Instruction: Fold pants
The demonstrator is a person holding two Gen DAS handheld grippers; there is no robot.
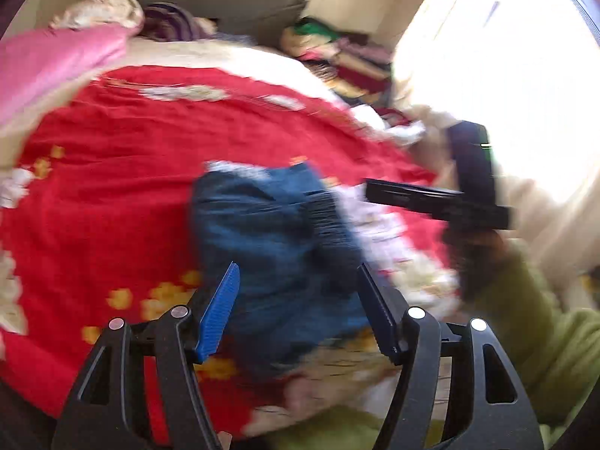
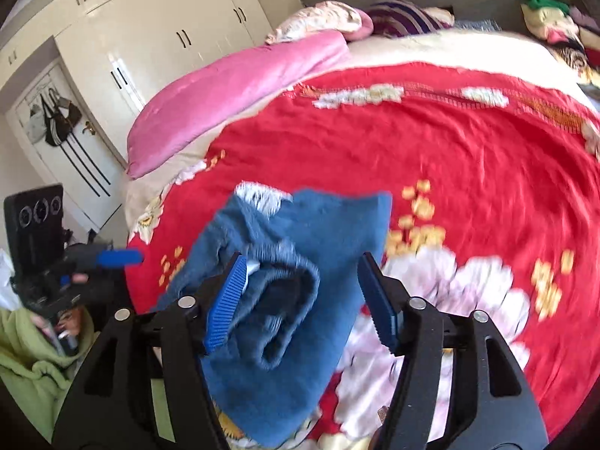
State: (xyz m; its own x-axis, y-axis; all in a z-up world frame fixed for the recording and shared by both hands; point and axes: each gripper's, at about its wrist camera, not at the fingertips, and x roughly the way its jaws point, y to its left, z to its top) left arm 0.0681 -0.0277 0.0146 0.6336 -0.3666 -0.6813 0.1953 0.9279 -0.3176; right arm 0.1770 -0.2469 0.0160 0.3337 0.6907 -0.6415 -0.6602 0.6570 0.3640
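Note:
The blue pants (image 1: 277, 247) lie in a folded bundle on the red flowered bedspread (image 1: 112, 187). My left gripper (image 1: 300, 300) is open above their near end, with nothing between its blue pads. In the right wrist view the pants (image 2: 300, 300) lie bunched, with the waistband rolled over. My right gripper (image 2: 303, 296) is open, its fingers on either side of the roll without touching it. The right gripper also shows in the left wrist view (image 1: 431, 198), at the pants' right side. The left gripper shows at the far left in the right wrist view (image 2: 112, 257).
A pink quilt (image 2: 232, 90) and pillows (image 2: 322, 18) lie at the head of the bed. A pile of clothes (image 1: 337, 56) sits at the far right corner. White wardrobes (image 2: 150, 37) and a door (image 2: 71, 142) stand to the left. A bright curtain (image 1: 487, 75) hangs right.

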